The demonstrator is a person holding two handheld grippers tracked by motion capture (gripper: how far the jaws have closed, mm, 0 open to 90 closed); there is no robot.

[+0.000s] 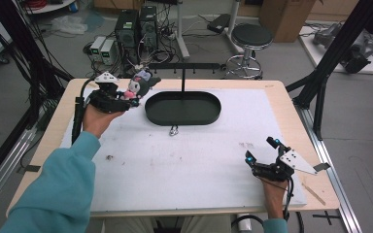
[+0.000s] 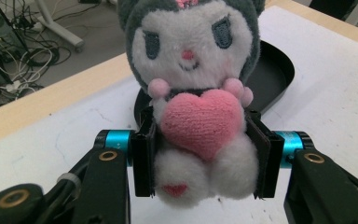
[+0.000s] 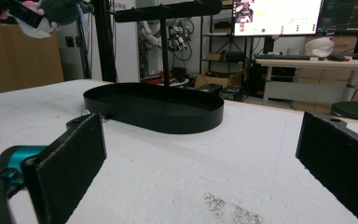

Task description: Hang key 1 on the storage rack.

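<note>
Black oval tray (image 1: 183, 116), plush toy (image 2: 193, 88) beside.

Grey floor (image 1: 39, 43) around the wooden bench (image 1: 291, 116), black stool (image 1: 251, 36) beyond its far edge, computer towers (image 1: 136, 29) and tangled cables left of the stool, cardboard box (image 1: 291, 17) right of it, lit monitors (image 3: 279, 16) on a desk (image 3: 307, 65) farther off

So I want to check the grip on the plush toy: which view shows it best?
The left gripper view: the plush toy sits close up, both pads pressed against its sides beside the pink heart. The high view shows it small in the left gripper, near the black tray. The right gripper view catches it at the top left corner.
</note>
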